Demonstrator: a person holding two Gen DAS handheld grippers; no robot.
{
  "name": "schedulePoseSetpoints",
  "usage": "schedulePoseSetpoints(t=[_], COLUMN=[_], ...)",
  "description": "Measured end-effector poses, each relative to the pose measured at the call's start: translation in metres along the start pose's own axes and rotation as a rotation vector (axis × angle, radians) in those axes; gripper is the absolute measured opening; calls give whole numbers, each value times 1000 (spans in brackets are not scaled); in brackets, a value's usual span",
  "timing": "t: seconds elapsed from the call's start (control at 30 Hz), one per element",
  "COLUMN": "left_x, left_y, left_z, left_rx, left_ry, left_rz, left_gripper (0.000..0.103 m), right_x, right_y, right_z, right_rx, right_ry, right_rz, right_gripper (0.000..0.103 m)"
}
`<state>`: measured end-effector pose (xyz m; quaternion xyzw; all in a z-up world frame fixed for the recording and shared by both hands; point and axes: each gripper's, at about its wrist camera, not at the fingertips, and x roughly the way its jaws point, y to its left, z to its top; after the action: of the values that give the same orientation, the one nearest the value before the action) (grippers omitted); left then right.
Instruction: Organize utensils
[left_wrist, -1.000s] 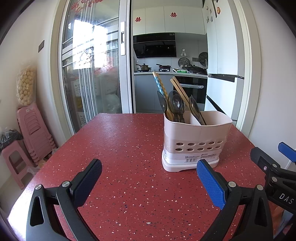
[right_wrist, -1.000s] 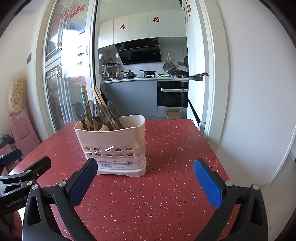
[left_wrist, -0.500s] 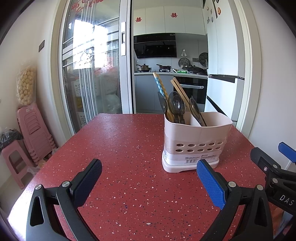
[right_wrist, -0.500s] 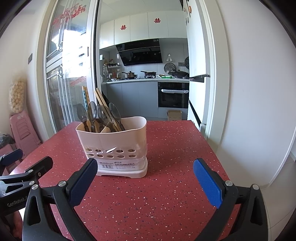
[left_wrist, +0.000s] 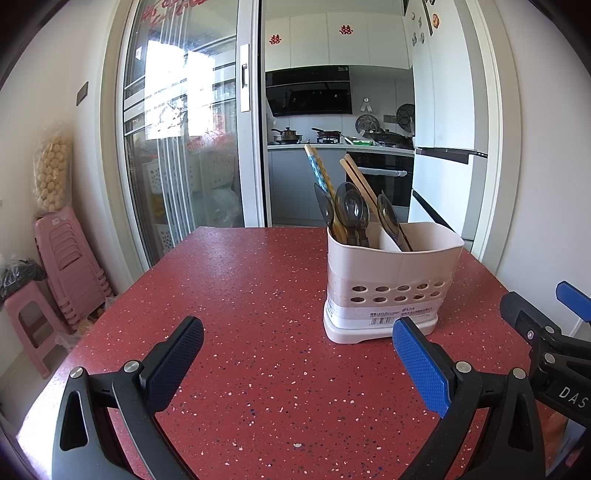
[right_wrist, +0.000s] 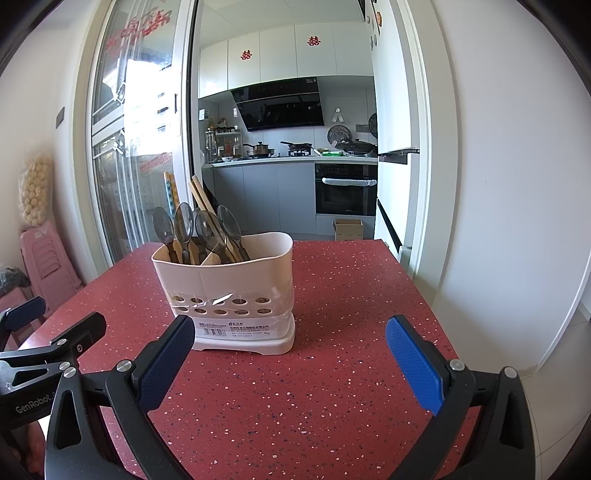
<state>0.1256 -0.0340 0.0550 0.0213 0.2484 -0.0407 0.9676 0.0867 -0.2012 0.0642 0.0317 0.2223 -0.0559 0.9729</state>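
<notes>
Red speckled stone-look laminate covers the table (left_wrist: 258, 295), a broad flat top dotted with pale flecks, its far edge facing a sliding glass door (left_wrist: 184, 129) and an open kitchen doorway. Beyond the doorway stand white upper cabinets (right_wrist: 280, 55), a glossy black range hood (right_wrist: 280, 107), grey lower units and a built-in oven (right_wrist: 345, 188). Plain white walls close in the table's right edge; stacked pink plastic stools (left_wrist: 66, 266) sit on the floor off its left edge.

On the table, toward the right half in the left wrist view, stands the utensil holder (left_wrist: 391, 280), a cream plastic caddy with rounded corners, two rows of round holes near its base and a barcode label. A partition splits it inside; the right-hand compartment looks empty. Smooth dark spoons (left_wrist: 351, 208) stand bowl-up in the left compartment, with slim wooden chopsticks (left_wrist: 360, 181) leaning out above them.

Nearest the cameras, the left gripper (left_wrist: 297, 354) and the right gripper (right_wrist: 290, 350) hover low over the near edge, each with black plastic arms and blue textured pads (right_wrist: 413, 365) spread wide apart, holding nothing.
</notes>
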Motion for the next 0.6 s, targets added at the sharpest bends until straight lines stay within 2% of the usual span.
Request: schedulePoseSetpoints(t=[0.6], left_x=[1], left_y=[0], left_z=[1], left_rx=[-1], left_ry=[3], left_rz=[-1], left_gripper=[103], right_x=[-1], right_y=[1], right_z=[1], right_rx=[-1], right_ry=[-1], right_rz=[3], right_gripper=[103])
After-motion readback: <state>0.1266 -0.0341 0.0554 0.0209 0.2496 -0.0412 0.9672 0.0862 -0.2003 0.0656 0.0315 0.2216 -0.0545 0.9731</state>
